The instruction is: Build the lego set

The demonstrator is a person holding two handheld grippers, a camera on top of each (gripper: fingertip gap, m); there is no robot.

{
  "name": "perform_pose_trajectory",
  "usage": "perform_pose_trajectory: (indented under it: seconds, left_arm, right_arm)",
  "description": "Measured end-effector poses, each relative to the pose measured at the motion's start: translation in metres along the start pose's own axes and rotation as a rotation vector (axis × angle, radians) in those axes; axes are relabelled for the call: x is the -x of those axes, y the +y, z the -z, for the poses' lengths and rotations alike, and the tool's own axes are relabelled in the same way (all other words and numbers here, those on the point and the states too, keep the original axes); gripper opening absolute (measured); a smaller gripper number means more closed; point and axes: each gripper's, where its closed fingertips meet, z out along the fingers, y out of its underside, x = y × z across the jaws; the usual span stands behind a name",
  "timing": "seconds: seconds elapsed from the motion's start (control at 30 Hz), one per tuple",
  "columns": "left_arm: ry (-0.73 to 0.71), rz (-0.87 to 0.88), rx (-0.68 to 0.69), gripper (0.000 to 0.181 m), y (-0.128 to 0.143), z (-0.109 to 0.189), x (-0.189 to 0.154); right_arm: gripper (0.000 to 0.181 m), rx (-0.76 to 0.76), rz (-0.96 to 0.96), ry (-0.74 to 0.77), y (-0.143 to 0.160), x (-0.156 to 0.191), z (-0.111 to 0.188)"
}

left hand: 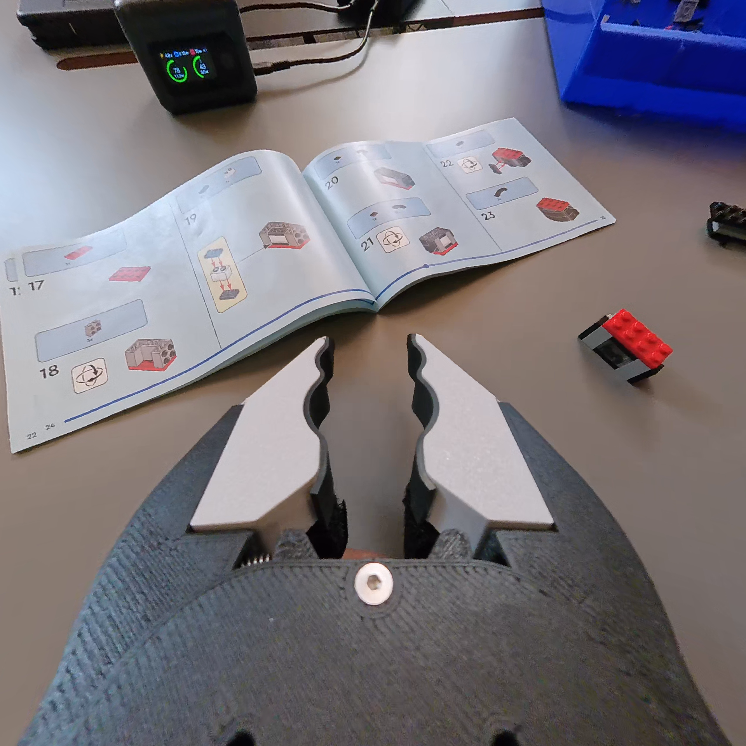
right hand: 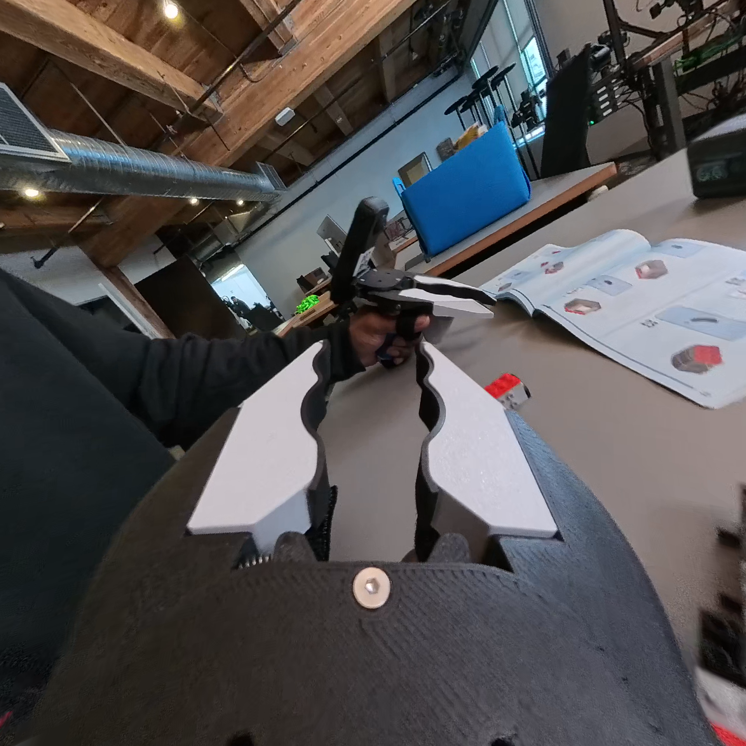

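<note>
A small lego build (left hand: 627, 345) with a red studded plate on grey and black bricks lies tilted on the brown table, right of my left gripper (left hand: 369, 341). That gripper is open and empty, just in front of the open instruction booklet (left hand: 282, 258). My right gripper (right hand: 369, 349) is open and empty, held tilted above the table. The same build (right hand: 509, 390) shows past its right finger. The left gripper (right hand: 464, 300), held by a hand, also shows farther off in the right wrist view. The booklet (right hand: 629, 306) lies to the right there.
A blue parts bin (left hand: 654, 52) stands at the back right. A black lego piece (left hand: 728, 226) lies at the right edge. A black box with a lit screen (left hand: 187, 60) and its cable sit at the back. Blurred dark pieces (right hand: 726, 605) show at the right edge. The grippers' ends are close to 25 cm from one another. From my right tips it is roughly 15 cm to the black lego piece (left hand: 728, 226); from my left, 25 cm.
</note>
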Motion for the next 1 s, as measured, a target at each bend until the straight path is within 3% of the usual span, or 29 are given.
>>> perform_pose_trajectory:
  seconds: [0.2, 0.3, 0.37, 0.5, 0.67, 1.0]
  left_arm:
    - [0.034, 0.054, -0.032, 0.038, -0.004, 0.003, 0.002]
    - [0.046, 0.068, -0.044, 0.038, -0.005, 0.005, 0.002]
    - [0.049, 0.071, -0.054, 0.038, -0.006, 0.006, 0.002]
    - [0.050, 0.082, -0.070, 0.037, -0.008, 0.007, 0.003]
    - [0.057, 0.087, -0.036, 0.037, -0.004, 0.004, 0.002]
    - [0.050, 0.094, -0.023, 0.037, -0.002, 0.002, 0.004]
  right_arm:
    - [0.041, -0.087, -0.020, -0.055, -0.012, 0.021, -0.063]
    - [0.041, -0.058, -0.029, -0.067, 0.007, 0.023, -0.101]
    - [0.041, 0.001, -0.039, -0.090, 0.030, 0.025, -0.111]
    - [0.041, 0.011, 0.012, -0.148, 0.032, 0.037, -0.102]
    - [0.041, -0.006, -0.060, -0.179, 0.025, 0.033, -0.089]
    - [0.041, 0.033, -0.115, -0.225, 0.028, 0.033, -0.086]
